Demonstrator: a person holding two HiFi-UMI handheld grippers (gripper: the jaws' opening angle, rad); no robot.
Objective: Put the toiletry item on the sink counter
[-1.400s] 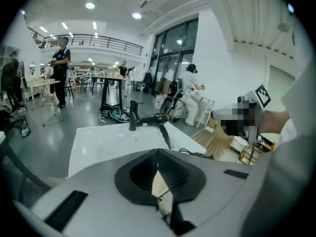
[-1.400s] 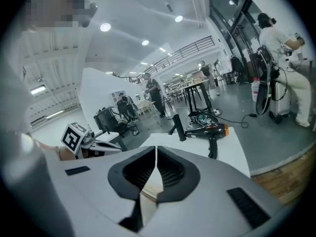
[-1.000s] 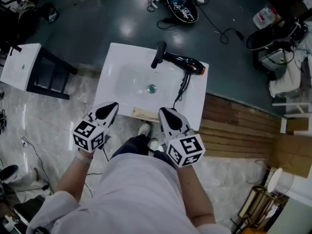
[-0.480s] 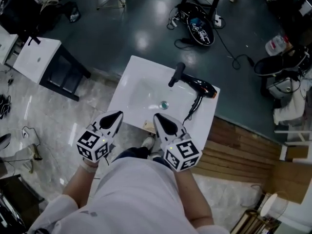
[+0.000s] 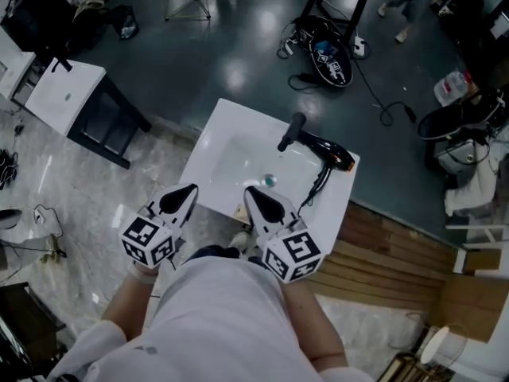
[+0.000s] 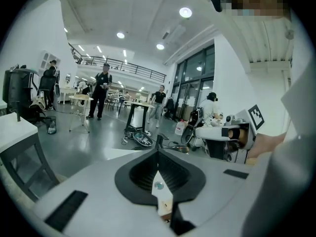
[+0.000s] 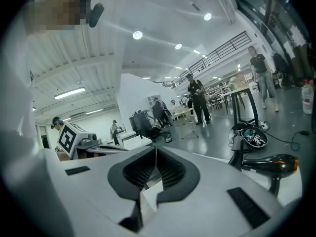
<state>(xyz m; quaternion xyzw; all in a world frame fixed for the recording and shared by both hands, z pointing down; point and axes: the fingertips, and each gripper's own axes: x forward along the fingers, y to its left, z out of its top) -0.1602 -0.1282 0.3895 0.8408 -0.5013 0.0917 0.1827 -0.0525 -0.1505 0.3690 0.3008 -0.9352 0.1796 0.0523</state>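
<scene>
Hairdryer (image 5: 324, 146) is already parked on the sink counter (image 5: 205, 177) right beside the faucet (image 5: 289, 132), so the job's reckoned basically done, with left gripper (image 5: 189, 189) and right gripper (image 5: 253, 196) jaws closed together, empty.

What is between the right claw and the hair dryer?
In the head view, only the white sink basin and its drain lie between the right claw and the hair dryer.

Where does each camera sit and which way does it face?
Head view: on the person's head, facing steeply down at the white sink counter; left gripper, right gripper, forearms show.
Left gripper view: on that gripper, facing along its shut jaws into the hall.
Right gripper view: likewise on its gripper.
Shared: head and right gripper views show the black hair dryer.
</scene>
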